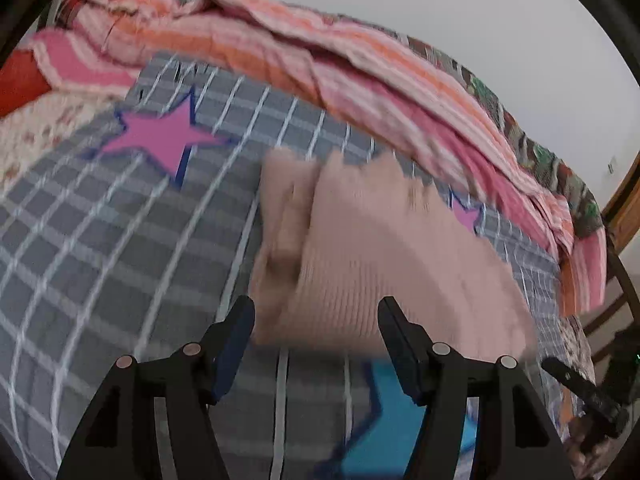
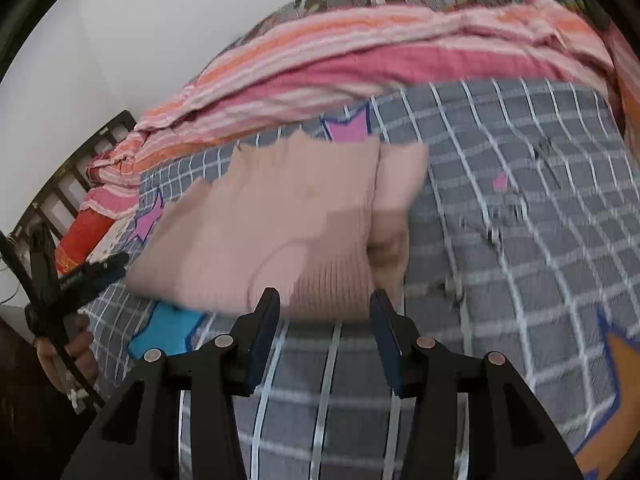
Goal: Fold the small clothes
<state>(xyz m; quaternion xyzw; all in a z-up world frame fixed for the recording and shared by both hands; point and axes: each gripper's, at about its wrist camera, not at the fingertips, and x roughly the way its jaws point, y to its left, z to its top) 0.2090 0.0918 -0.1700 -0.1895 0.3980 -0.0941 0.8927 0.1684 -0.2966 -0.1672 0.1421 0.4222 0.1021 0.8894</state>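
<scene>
Sweater: pink ribbed knit (image 1: 360,256), folded into a rough block, lying flat on the bed just ahead of both pairs of fingers; its near edge sits between the fingertips in each wrist view — blur hides finer detail.
Sweater fold: a narrower flap (image 2: 400,184) is doubled along one side, left of the left fingers' line and right of the right fingers' line.
Left gripper: (image 1: 316,320) fingers spread wide, holding nothing; the tips hover at the sweater's near edge, and whether they touch the knit I cannot tell.
Right gripper: (image 2: 325,312) fingers parted about as wide, nothing between them but the sweater's hem beyond; contact cannot be judged.
Left fingers: (image 1: 236,344) black with dark blue pads, pointing across the bed toward the heaped blanket.
Bedspread: grey with a white grid (image 1: 100,240), under the sweater and under both grippers.
Stars: a pink star (image 1: 160,136) beyond and left of the left fingers; a blue star (image 2: 168,328) just left of the right fingers, partly under the sweater's corner.
Blanket: pink and orange stripes (image 2: 320,64), bunched along the far side of the bed, well beyond the sweater.
Wall: plain white (image 1: 480,20) behind the blanket.
</scene>
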